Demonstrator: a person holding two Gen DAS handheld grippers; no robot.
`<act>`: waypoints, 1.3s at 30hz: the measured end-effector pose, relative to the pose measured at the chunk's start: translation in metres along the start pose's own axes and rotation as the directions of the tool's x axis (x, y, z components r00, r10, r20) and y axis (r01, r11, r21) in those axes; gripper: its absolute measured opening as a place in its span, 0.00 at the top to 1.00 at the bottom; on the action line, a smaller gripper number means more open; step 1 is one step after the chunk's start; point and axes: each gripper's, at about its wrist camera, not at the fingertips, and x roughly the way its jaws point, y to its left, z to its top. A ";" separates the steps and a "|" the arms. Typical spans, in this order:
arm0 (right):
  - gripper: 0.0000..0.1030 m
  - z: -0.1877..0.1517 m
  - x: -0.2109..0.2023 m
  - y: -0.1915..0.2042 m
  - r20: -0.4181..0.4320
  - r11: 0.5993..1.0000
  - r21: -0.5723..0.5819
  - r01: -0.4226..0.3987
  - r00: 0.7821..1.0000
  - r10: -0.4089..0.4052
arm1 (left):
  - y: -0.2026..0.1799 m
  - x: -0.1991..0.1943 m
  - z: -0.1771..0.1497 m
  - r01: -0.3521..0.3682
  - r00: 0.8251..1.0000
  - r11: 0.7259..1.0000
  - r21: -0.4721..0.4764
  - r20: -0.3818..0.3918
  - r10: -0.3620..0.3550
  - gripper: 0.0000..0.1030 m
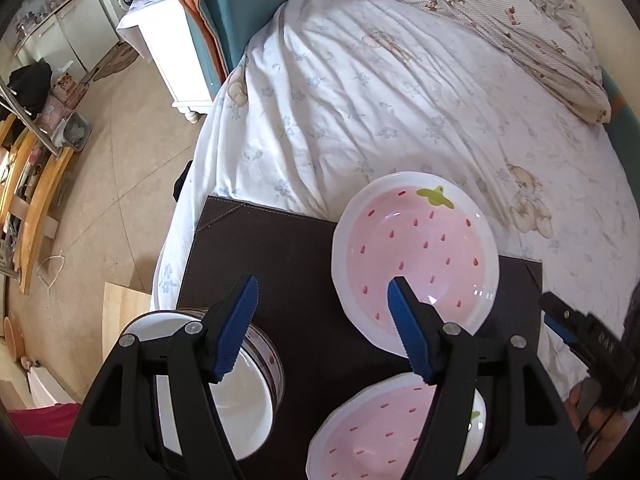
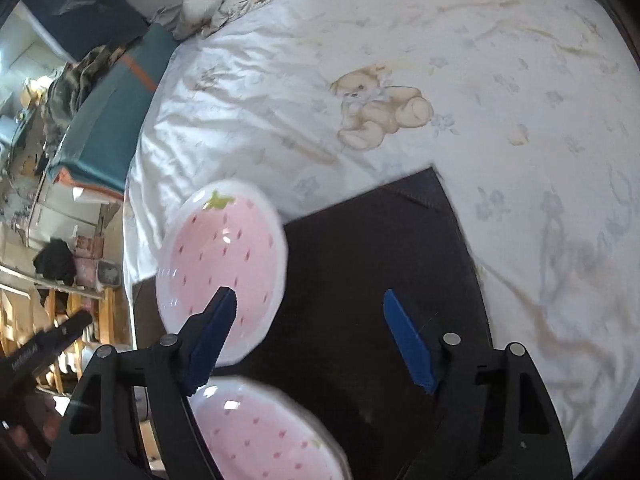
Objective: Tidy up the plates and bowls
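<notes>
Both grippers, left [image 1: 322,312] and right [image 2: 308,320], hung with jaws apart, holding nothing. Two pink plates lay on the dark mat [image 1: 272,248], one ahead [image 1: 416,256], one beneath [image 1: 384,432]; the white bowl [image 1: 224,392] sat under the left finger, likely awaiting stacking.

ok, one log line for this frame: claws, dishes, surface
left claw: open, empty | right claw: open, empty | two strawberry plates and white bowl on dark mat | mat on bed

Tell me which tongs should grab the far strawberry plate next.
Probably left. The left tongs are open with one fingertip already over the far strawberry plate; the right tongs are open over the bare dark mat beside it.
</notes>
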 end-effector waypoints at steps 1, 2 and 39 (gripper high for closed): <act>0.31 0.004 0.006 -0.004 -0.016 1.000 0.019 -0.014 1.000 0.014 | 0.002 0.002 0.000 0.003 1.000 1.000 -0.009 -0.005 -0.003 0.38; 0.31 0.007 0.011 -0.006 -0.026 0.999 0.030 -0.018 0.999 0.019 | 0.004 0.005 0.001 0.007 1.000 1.000 -0.017 -0.010 -0.007 0.38; 0.90 0.018 0.067 -0.058 -0.225 0.991 0.088 -0.105 0.967 0.122 | -0.070 0.138 0.003 0.218 0.948 0.971 -0.101 -0.215 -0.235 0.57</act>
